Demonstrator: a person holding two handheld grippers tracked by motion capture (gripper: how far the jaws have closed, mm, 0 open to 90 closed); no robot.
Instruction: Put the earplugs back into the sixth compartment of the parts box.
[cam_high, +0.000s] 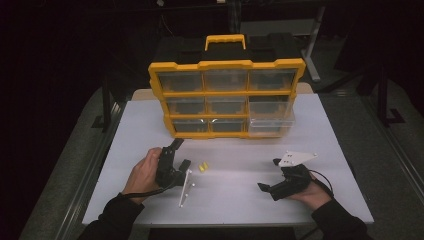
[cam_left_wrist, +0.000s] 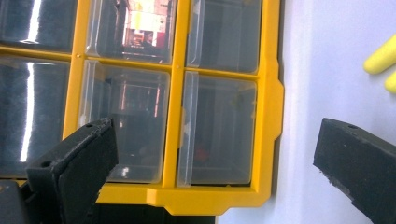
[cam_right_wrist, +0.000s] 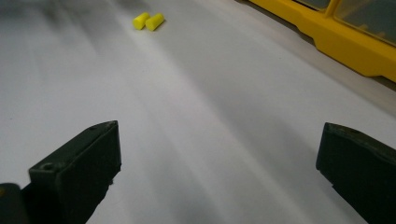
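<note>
With both our left gripper (cam_high: 178, 153) and right gripper (cam_high: 267, 175) spread open and empty, the two yellow plugs (cam_high: 202, 168) lying loose on the table (cam_high: 320, 150) beside the left one could roll off under a clumsy pinch

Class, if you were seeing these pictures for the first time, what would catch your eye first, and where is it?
The yellow organizer with clear drawers stands upright at the back of the white table. Two small yellow plugs lie side by side in front of it, just right of the left tool. The right tool rests open, nearer the right side.
</note>
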